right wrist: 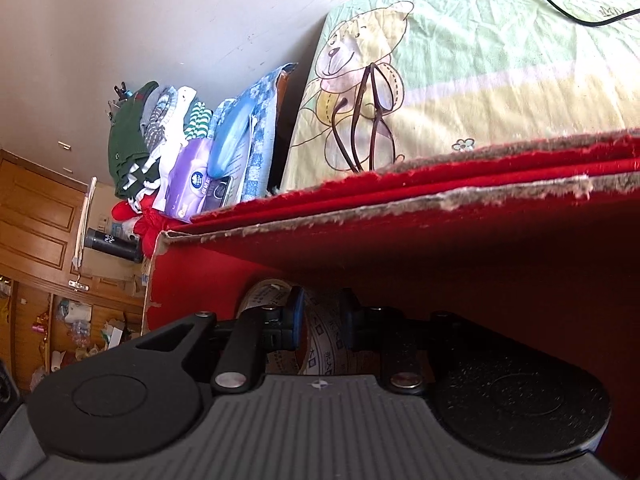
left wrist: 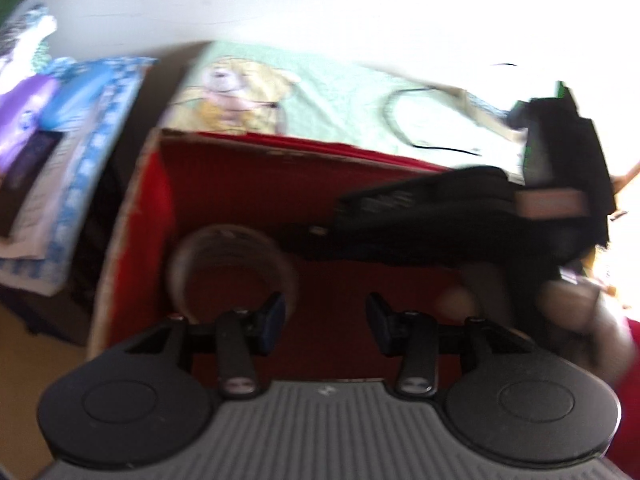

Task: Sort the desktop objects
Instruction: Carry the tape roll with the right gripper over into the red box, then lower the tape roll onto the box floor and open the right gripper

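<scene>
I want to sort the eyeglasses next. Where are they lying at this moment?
In the right wrist view, the eyeglasses lie folded on the bear-print sheet, on the printed bear, just beyond the far edge of the red box.

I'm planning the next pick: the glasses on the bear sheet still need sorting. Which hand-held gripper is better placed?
Left, probably. The left hand-held gripper is open and empty, while the right hand-held gripper sits low inside the red box, closed around the tape roll. The glasses lie beyond the box's rim.
</scene>
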`<state>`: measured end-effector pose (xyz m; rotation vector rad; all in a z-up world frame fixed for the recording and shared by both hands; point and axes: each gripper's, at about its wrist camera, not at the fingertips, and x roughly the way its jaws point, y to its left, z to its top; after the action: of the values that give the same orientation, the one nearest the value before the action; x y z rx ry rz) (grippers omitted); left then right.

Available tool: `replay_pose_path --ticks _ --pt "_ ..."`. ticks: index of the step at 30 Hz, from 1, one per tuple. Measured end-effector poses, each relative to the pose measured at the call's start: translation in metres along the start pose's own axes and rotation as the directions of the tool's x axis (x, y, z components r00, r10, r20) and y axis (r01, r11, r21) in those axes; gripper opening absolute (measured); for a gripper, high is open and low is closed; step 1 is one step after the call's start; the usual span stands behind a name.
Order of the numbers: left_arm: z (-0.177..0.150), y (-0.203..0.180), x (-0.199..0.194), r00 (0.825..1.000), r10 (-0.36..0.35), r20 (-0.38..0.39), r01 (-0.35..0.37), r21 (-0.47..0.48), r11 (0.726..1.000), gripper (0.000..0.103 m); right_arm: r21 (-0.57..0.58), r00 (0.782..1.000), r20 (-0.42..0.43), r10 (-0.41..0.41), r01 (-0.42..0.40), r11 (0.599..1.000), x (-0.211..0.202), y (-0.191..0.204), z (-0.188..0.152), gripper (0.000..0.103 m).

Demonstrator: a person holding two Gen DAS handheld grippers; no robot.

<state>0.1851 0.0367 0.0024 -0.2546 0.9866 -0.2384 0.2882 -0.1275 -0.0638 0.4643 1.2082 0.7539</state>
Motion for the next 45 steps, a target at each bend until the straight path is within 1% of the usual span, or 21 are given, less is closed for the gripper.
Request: replay_pose_path --ticks 3,4,6,7,10,12,13,14,15,17,19,22,28,32,36,45 --pt "-0.003 -0.008 -0.001 0.996 -0.079 -0.04 0.08 0.035 0.996 0.048 -0.012 1.0 0.007 0.0 0.0 1.0 -0.001 0.002 0.0 0.023" --pt "-0.003 -0.012 0.002 0.995 -0.077 -0.064 0.08 0.043 0.996 0.052 -0.014 1.0 0.007 -0.003 0.004 1.0 0.0 0.002 0.0 0.023" --pt "-0.004 -0.016 0.013 0.994 -0.023 -0.102 0.029 0.053 0.998 0.053 -0.011 1.0 0.002 -0.007 0.007 1.0 0.001 0.002 0.001 0.023" --pt "-0.003 -0.015 0.017 0.993 -0.007 -0.115 0.013 0.047 0.999 0.053 -0.014 1.0 0.002 -0.016 0.016 1.0 0.001 0.002 0.001 0.023" --pt "0.001 -0.006 0.027 0.987 0.022 -0.156 -0.024 -0.011 1.0 0.054 -0.002 1.0 0.003 -0.021 0.021 1.0 0.001 0.0 0.001 0.023" --pt "0.001 -0.001 0.032 0.983 0.059 -0.174 -0.065 -0.029 0.997 0.054 -0.007 1.0 -0.003 -0.015 0.015 1.0 0.002 0.002 0.0 0.023" --pt "0.002 0.0 0.032 0.982 0.056 -0.179 -0.064 -0.038 0.997 0.053 -0.018 1.0 -0.005 -0.019 0.019 1.0 0.003 0.003 0.0 0.023" --pt "0.003 0.0 0.031 0.982 0.066 -0.177 -0.073 -0.036 0.997 0.053 -0.025 1.0 -0.005 -0.023 0.023 0.999 0.003 0.005 -0.001 0.023" --pt "0.004 -0.001 0.032 0.98 0.09 -0.179 -0.097 -0.028 0.995 0.053 -0.027 1.0 -0.007 -0.022 0.021 0.999 0.003 0.005 -0.001 0.023" --pt "0.007 -0.003 0.035 0.97 0.155 -0.188 -0.16 -0.012 0.987 0.053 -0.023 1.0 -0.009 -0.02 0.019 1.0 0.004 0.005 -0.001 0.023" --pt "0.01 -0.003 0.037 0.964 0.188 -0.188 -0.193 -0.008 0.981 0.054 -0.02 1.0 -0.008 -0.022 0.022 1.0 0.004 0.004 -0.001 0.023" --pt "0.014 -0.001 0.043 0.958 0.19 -0.215 -0.2 -0.029 0.979 0.053 -0.014 1.0 -0.008 -0.021 0.021 1.0 0.004 0.004 -0.001 0.023" --pt "0.016 0.001 0.048 0.952 0.202 -0.229 -0.218 -0.048 0.975 0.053 -0.025 1.0 -0.012 -0.025 0.025 0.999 0.004 0.005 -0.002 0.024" --pt "0.017 0.003 0.05 0.952 0.199 -0.232 -0.219 -0.067 0.973 0.053 -0.036 0.999 -0.008 -0.033 0.032 0.999 0.005 0.007 -0.003 0.025" --pt "0.018 0.001 0.054 0.947 0.216 -0.237 -0.236 -0.058 0.97 0.053 -0.035 0.999 -0.002 -0.039 0.039 0.999 0.005 0.006 -0.003 0.029" --pt "0.019 0.0 0.054 0.947 0.224 -0.232 -0.242 -0.053 0.969 0.051 -0.065 0.998 0.021 -0.054 0.056 0.996 0.005 0.009 -0.004 0.03"
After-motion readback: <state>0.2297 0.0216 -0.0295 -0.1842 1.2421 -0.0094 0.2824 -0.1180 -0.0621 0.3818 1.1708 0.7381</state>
